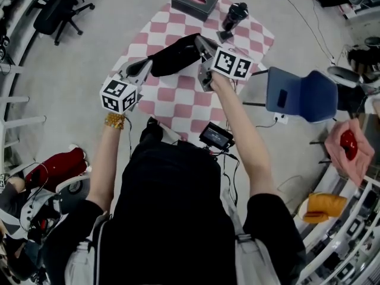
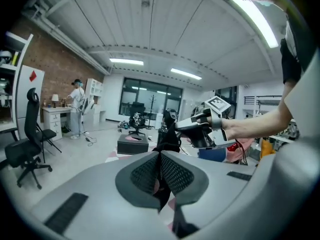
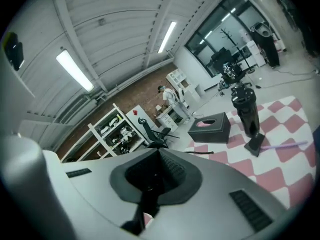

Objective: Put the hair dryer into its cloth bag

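apparently — cloth bag [image 1: 175, 55] in left tongs [image 1: 148, 65], right tongs [image 1: 200, 43]

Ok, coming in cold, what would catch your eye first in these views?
The black cloth bag is held between the left gripper and the right gripper, both shut on it, over the pink checkered table. Beyond it the hair dryer stands upright near a dark tissue box, not yet bagged.

Beyond the jaws a dark tissue box [image 1: 195, 5] sits at the far edge of the pink-and-white checkered surface [image 1: 178, 103], a blue chair [image 1: 303, 94] stands to their right, and a black office chair [image 1: 56, 10] stands well off to their left.
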Motion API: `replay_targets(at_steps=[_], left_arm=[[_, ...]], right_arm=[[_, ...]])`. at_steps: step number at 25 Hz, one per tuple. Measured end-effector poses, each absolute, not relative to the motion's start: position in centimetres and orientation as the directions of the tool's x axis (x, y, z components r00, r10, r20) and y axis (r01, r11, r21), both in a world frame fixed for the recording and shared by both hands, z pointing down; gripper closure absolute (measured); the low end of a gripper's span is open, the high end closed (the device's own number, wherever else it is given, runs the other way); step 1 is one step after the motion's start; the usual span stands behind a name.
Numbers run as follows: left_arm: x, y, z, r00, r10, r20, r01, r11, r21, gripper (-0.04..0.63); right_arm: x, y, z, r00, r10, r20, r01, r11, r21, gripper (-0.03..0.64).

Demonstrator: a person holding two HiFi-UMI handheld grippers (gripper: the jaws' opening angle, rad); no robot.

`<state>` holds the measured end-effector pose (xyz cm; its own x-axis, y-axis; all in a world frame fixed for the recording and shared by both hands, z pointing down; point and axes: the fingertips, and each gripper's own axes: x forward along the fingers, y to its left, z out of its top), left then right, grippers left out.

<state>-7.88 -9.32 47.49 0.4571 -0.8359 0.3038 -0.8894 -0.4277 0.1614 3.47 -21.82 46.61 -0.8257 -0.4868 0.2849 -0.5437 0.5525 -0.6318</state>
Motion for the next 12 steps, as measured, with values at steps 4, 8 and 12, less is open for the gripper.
replay_targets(at_steps=[4,8,12], left_arm=[[-7.8,-10.4,45.4,0.416,-0.875,0.249,-0.909,-0.388,0.154,0.575],[-9.2,-11.3,43.0,0.375,-0.914,0.156,-0.916,-0.339,0.215,0.575],[-9.0,-13.6,43.0,0.397,-0.9,0.179,-0.912,-0.364,0.189,0.575]], right_arm=[[3.8,-21.1,44.7,-0.823,-0.509,0.253,-0.56,0.653,-0.51,0.597],[5.1,-20.5,42.7,-0.815,-0.543,0.201,-0.577,0.735,-0.356,0.597],[6.5,-21.2,42.6,-0.786,-0.584,0.203,-0.618,0.727,-0.3,0.597]])
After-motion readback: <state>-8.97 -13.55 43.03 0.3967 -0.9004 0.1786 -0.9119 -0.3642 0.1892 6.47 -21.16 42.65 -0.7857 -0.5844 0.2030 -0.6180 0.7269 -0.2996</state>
